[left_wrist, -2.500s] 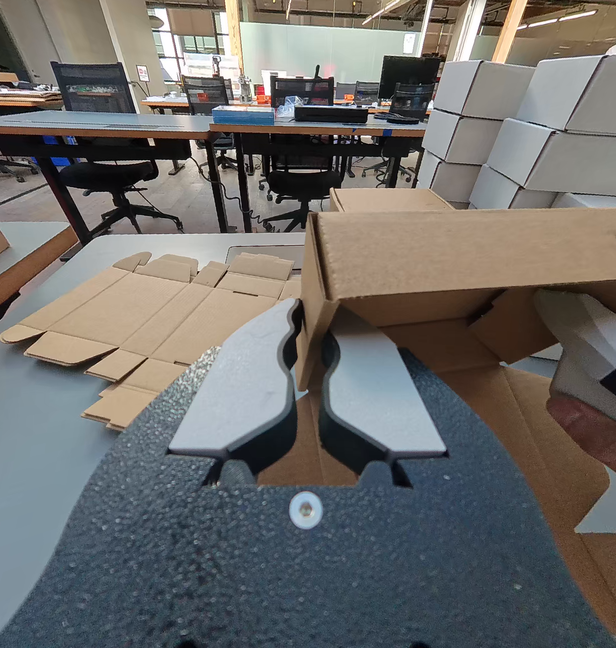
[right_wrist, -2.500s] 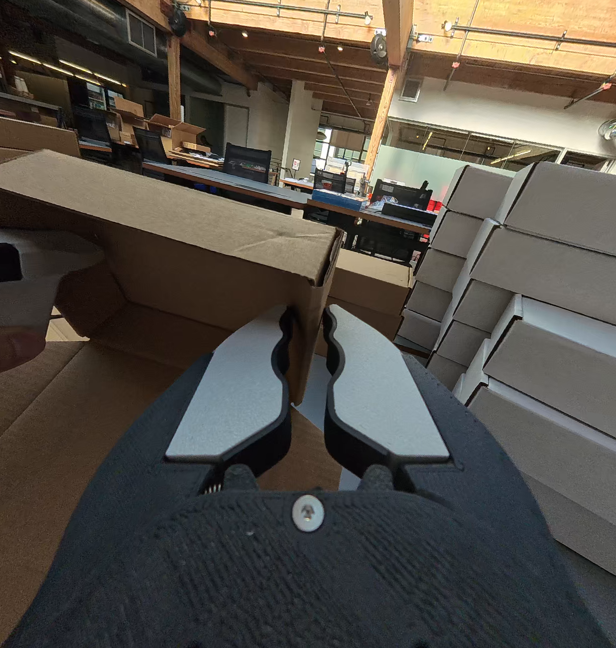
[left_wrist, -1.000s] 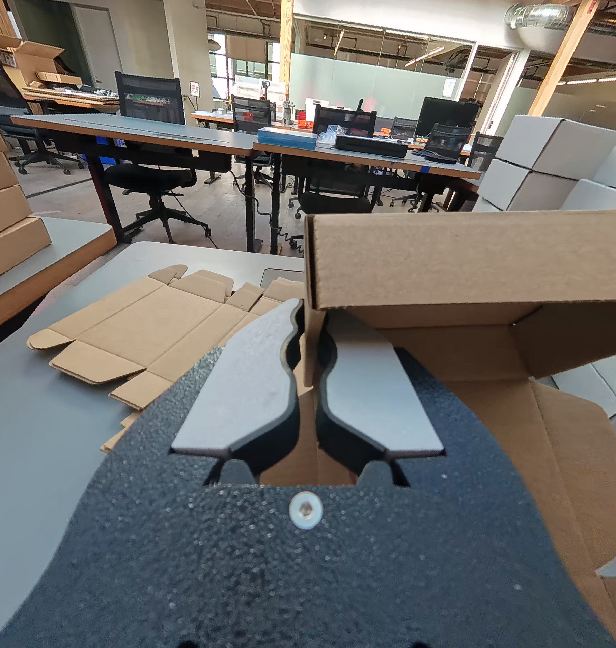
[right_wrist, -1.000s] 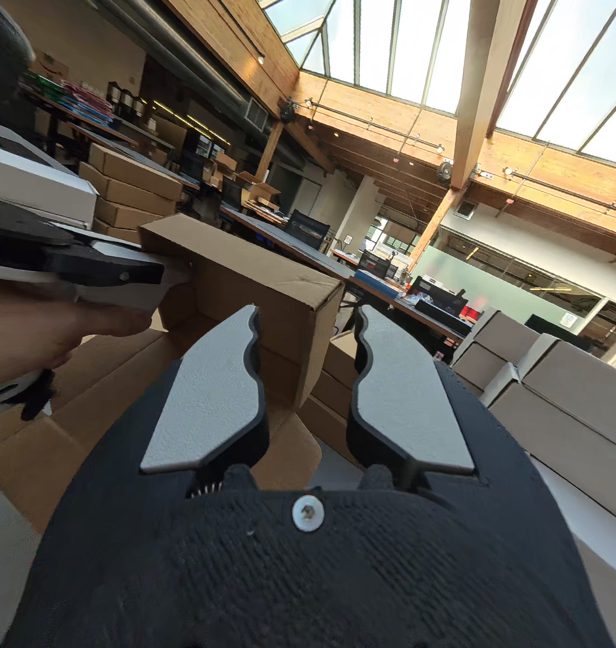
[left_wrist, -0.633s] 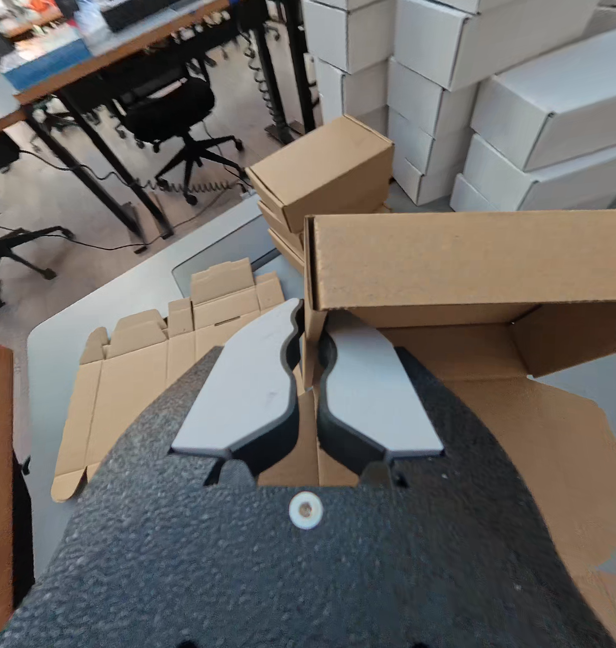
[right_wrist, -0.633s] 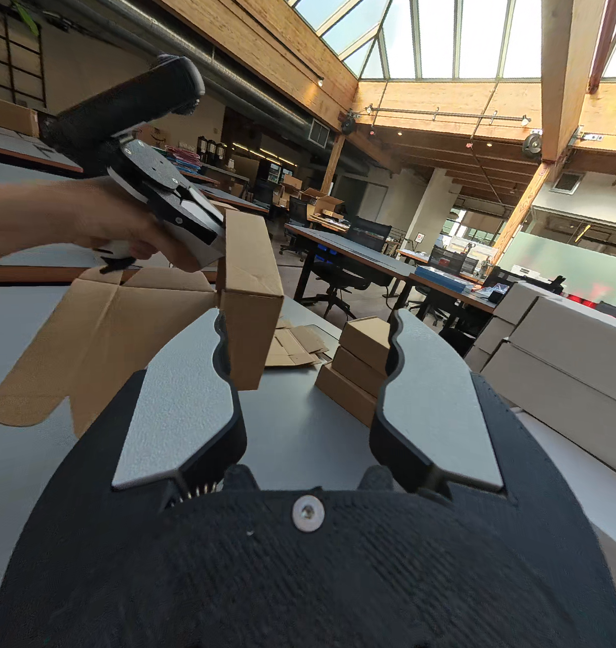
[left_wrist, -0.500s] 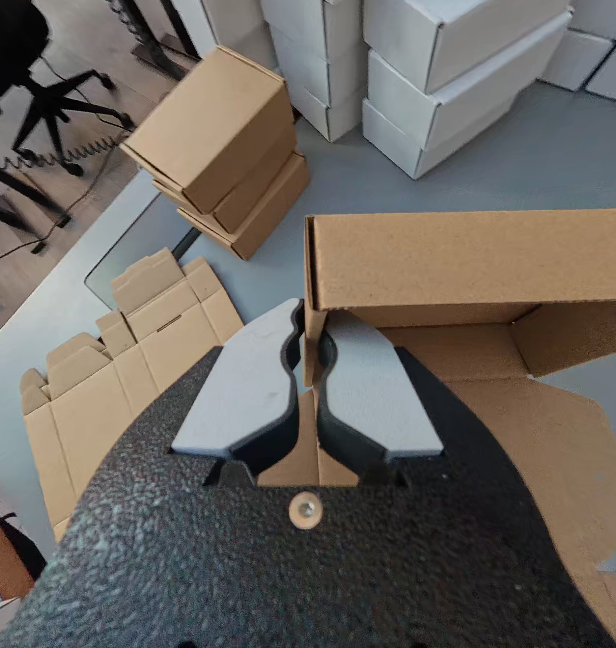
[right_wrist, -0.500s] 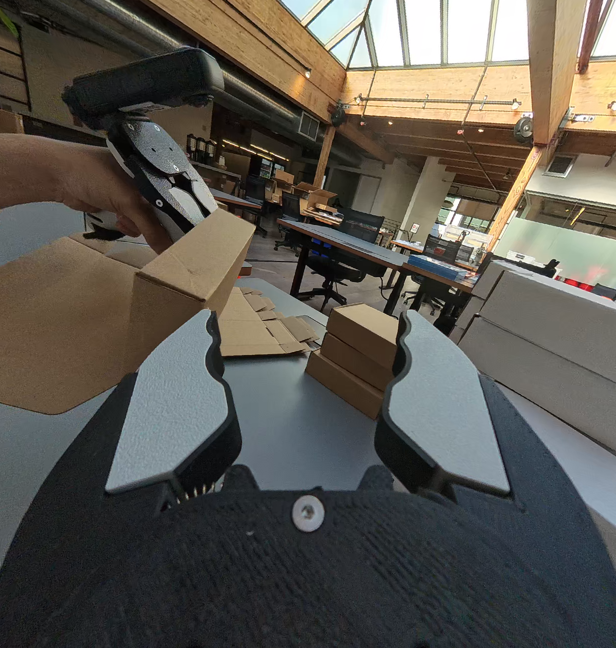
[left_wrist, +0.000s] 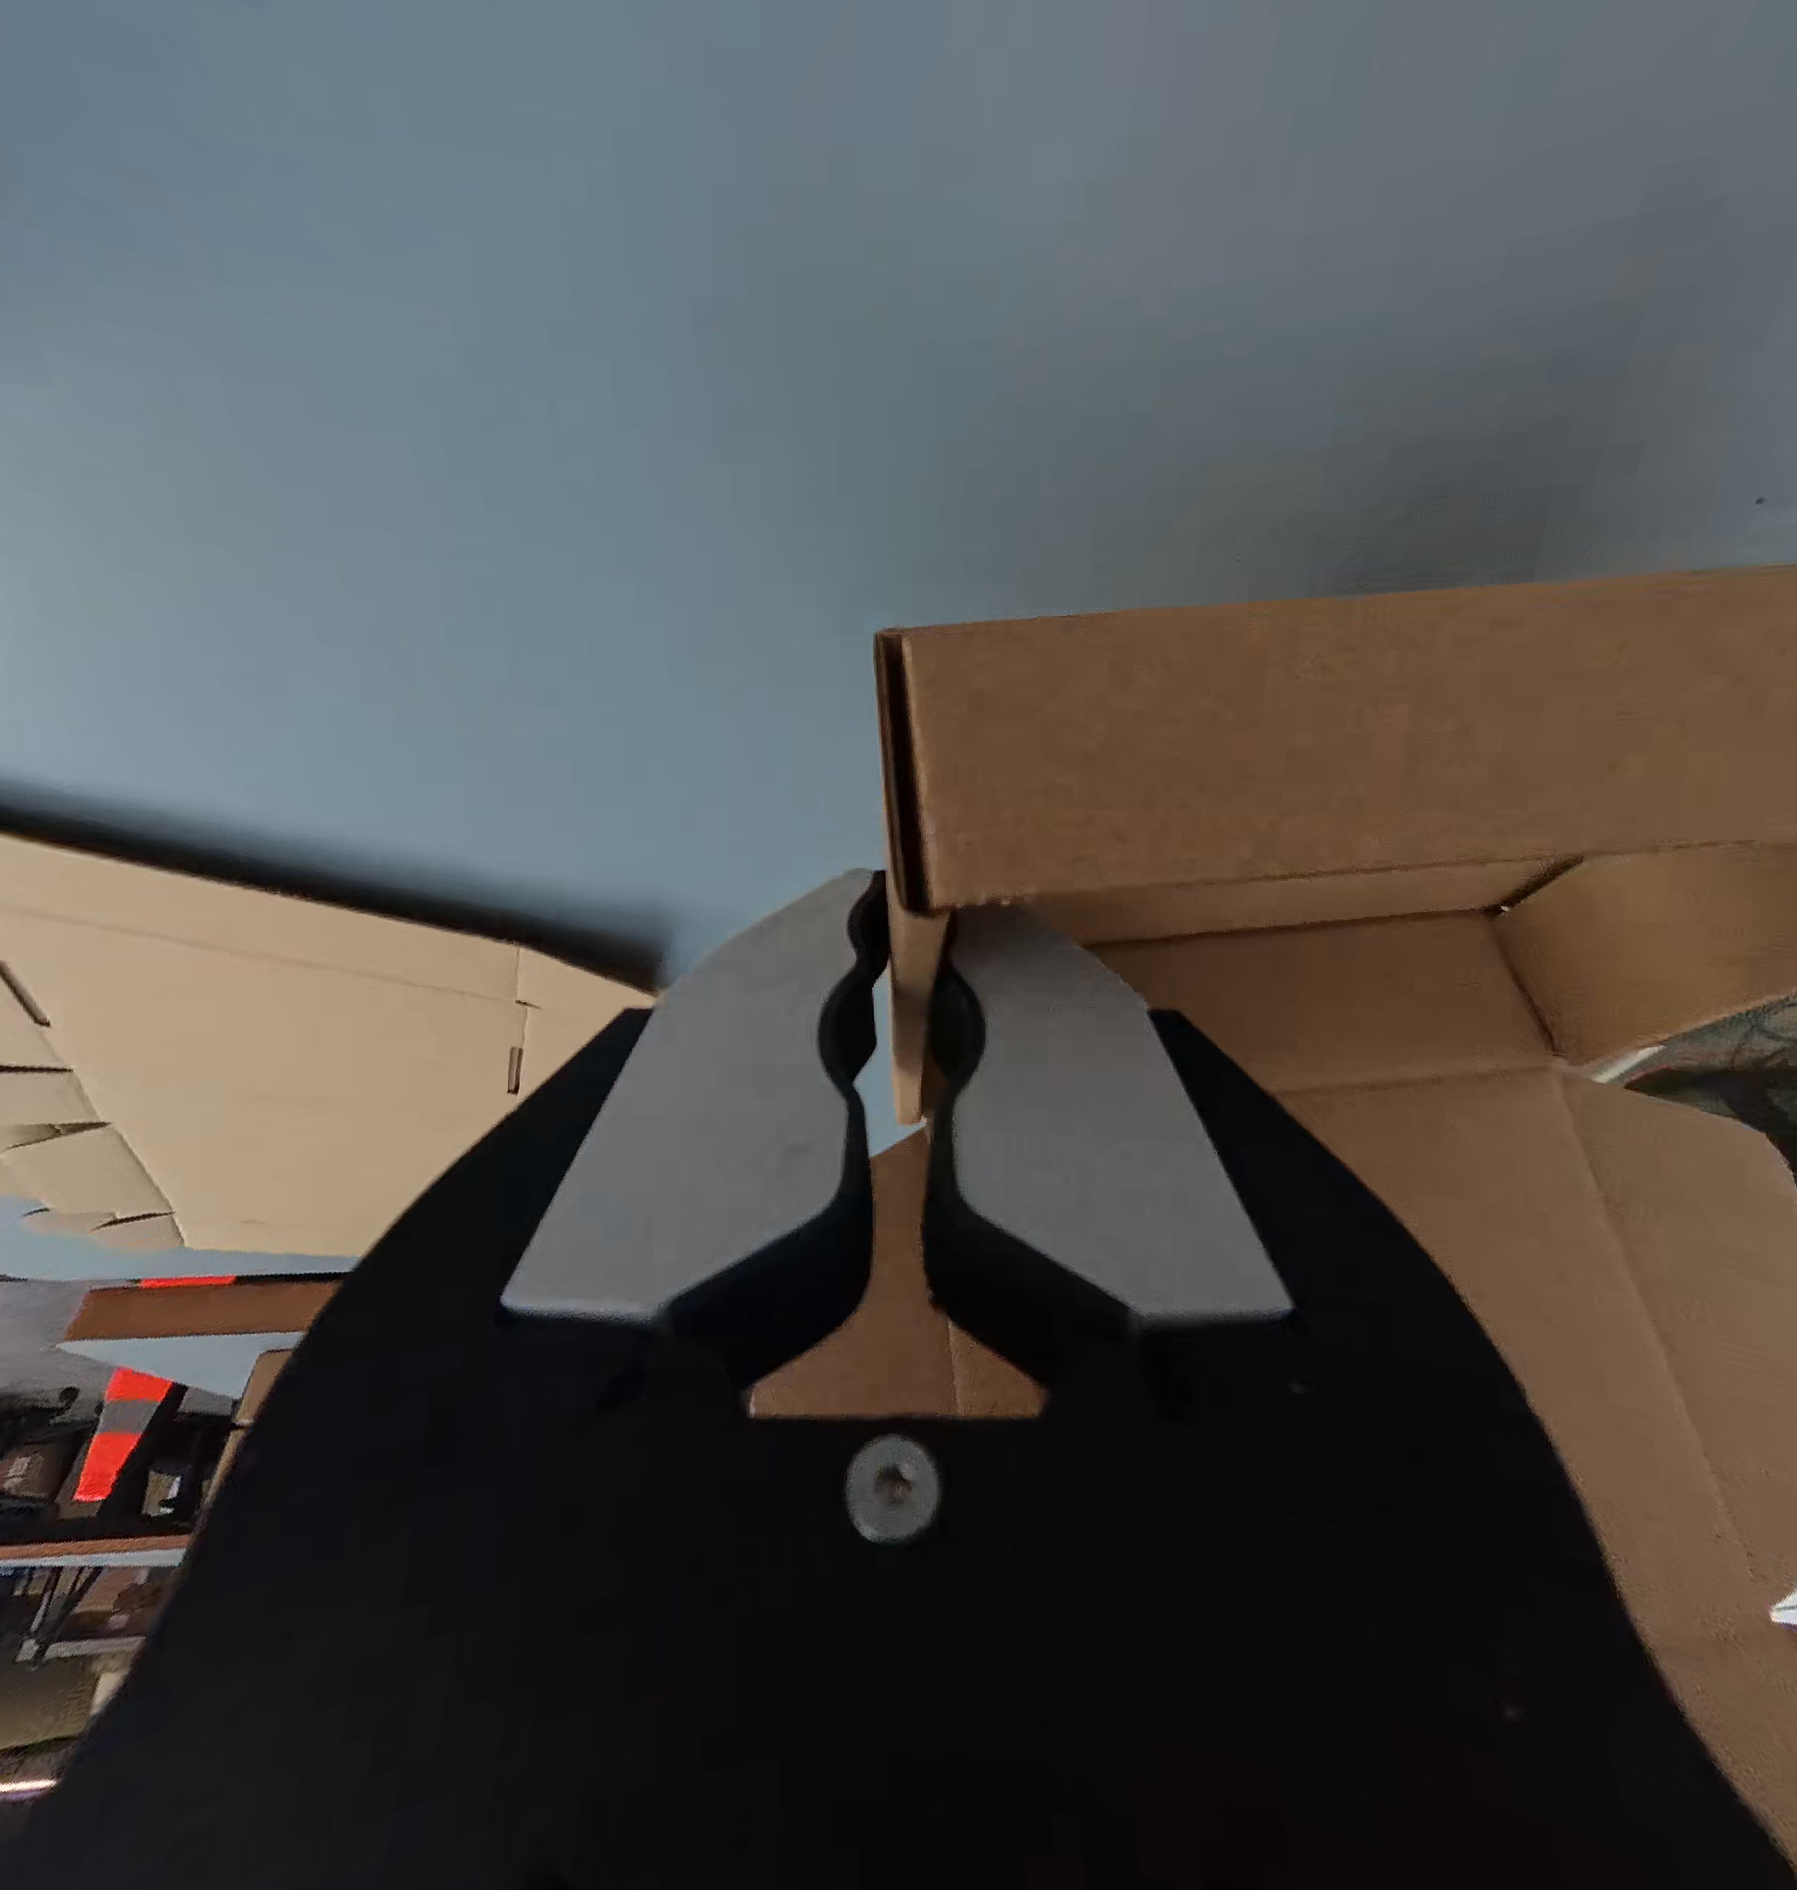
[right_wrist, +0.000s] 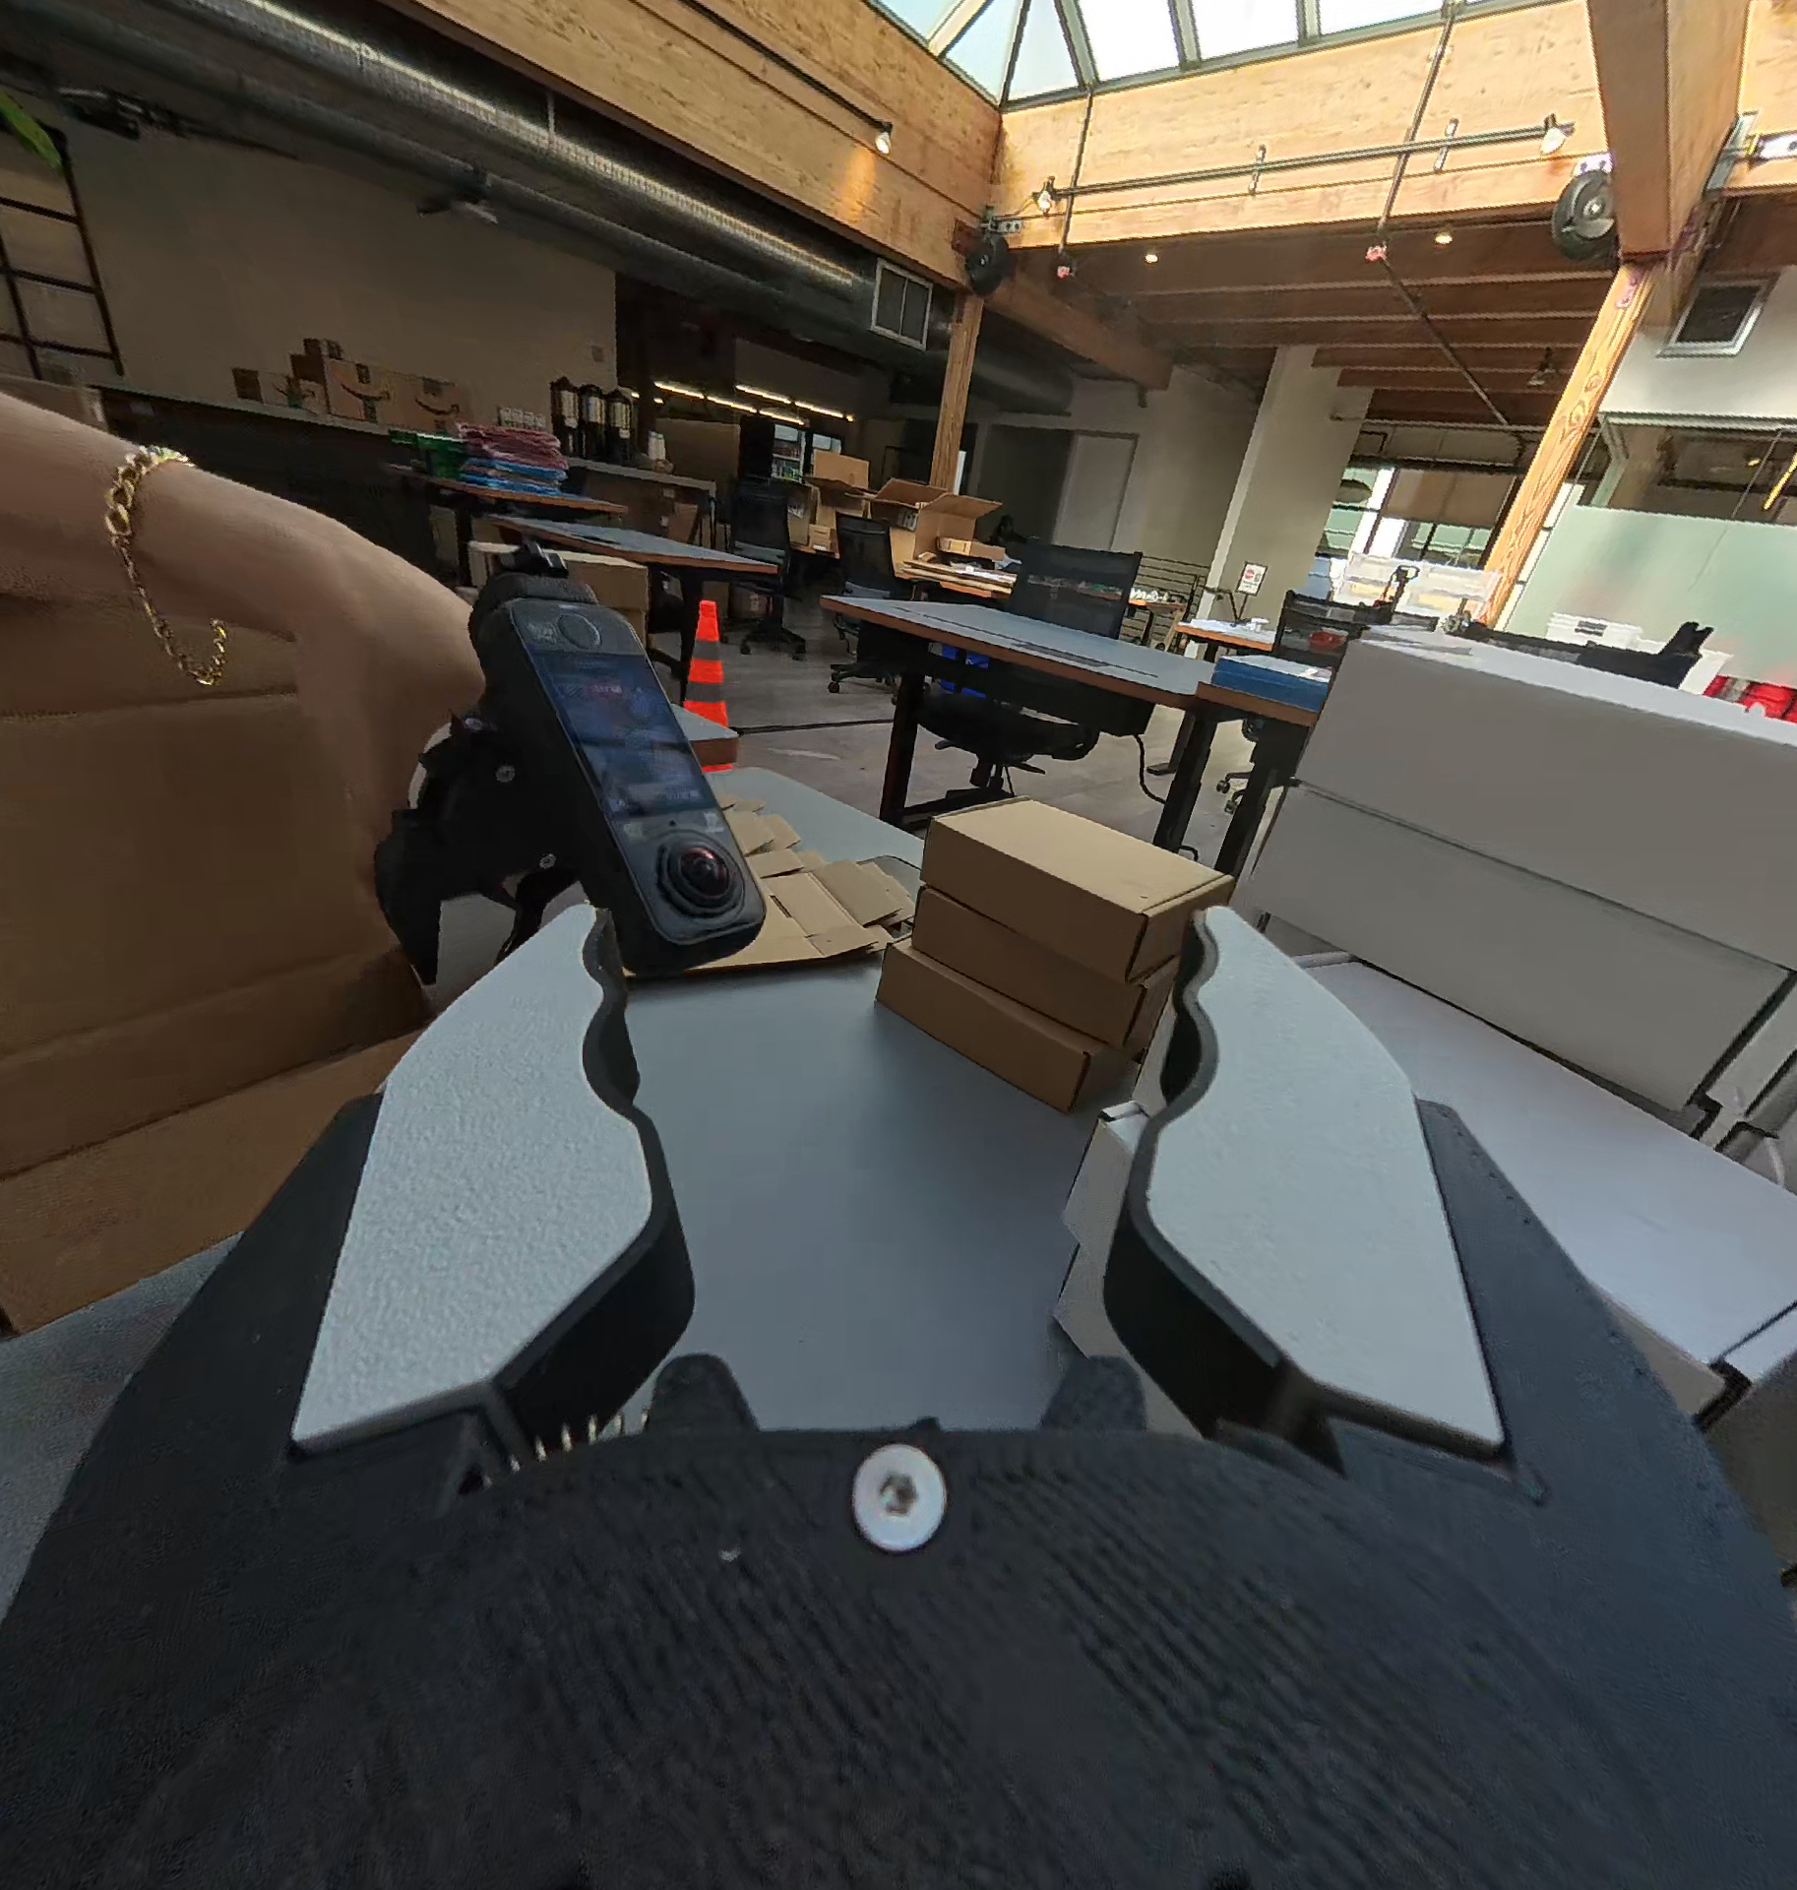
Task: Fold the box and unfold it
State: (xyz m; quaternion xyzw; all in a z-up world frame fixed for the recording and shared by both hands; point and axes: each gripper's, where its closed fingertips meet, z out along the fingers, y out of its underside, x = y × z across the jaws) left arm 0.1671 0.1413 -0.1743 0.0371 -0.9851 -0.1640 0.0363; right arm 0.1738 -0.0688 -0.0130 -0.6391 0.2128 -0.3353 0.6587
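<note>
On the left, the box [left_wrist: 1385, 736] is partly folded: one long wall stands doubled over and one end flap is turned in, while the broad panel [left_wrist: 1549, 1278] below lies flat. In judgement, the folding is midway and the whole unfolding remains. The left gripper [left_wrist: 910, 956] is clamped on the corner of that wall, holding the box over the grey desk [left_wrist: 669, 409], near flat blanks [left_wrist: 230, 1043] at the desk's left edge. To the right, the right gripper [right_wrist: 900, 982] has its fingers well apart, holding nothing, near three stacked brown boxes [right_wrist: 1058, 920]. Compared with half a second ago, the left gripper has tipped far over, and the right's fingers have spread wider.
</note>
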